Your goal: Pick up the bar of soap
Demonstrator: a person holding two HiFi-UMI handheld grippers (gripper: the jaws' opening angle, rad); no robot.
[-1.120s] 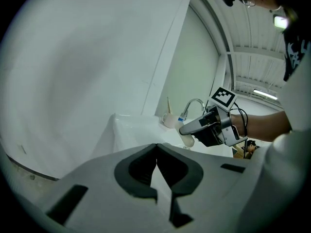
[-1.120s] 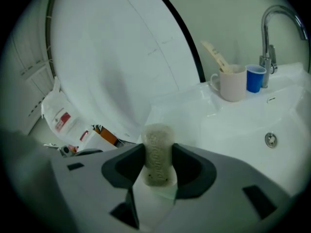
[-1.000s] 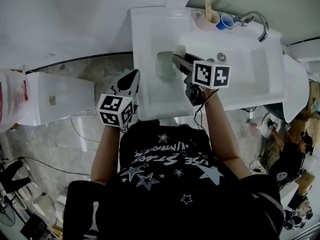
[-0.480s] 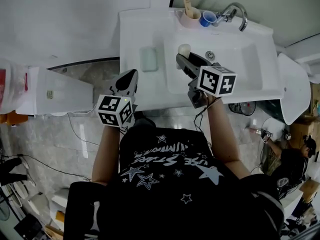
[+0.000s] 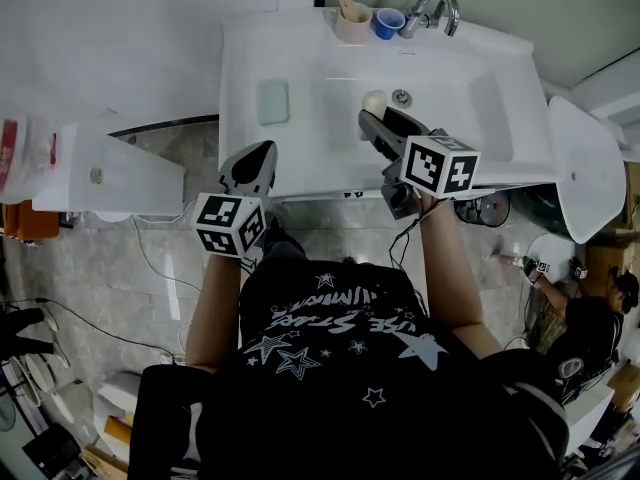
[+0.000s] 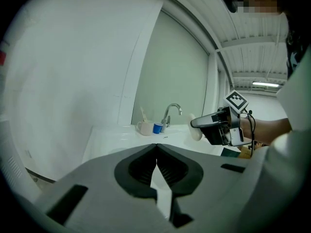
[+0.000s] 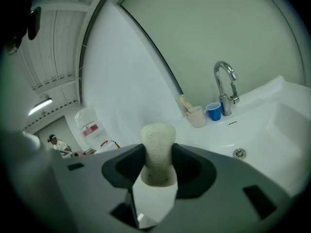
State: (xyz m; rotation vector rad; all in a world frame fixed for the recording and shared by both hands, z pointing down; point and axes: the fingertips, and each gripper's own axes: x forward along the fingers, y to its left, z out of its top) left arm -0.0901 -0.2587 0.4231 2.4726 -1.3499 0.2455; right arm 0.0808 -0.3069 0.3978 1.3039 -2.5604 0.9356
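A cream bar of soap stands on end between the jaws of my right gripper, which is shut on it. In the head view that gripper holds the soap above the white sink basin, close to the drain. The left gripper view also catches the soap at the right gripper's tip. My left gripper hangs shut and empty at the sink's front left edge; its jaws meet with nothing between them.
A pale green soap dish lies empty on the counter left of the basin. At the back stand a beige cup with a toothbrush, a blue cup and a chrome faucet. A white bin stands to the left.
My right gripper has carried the soap to the right, away from the soap dish and out over the basin. The left gripper has held its place.
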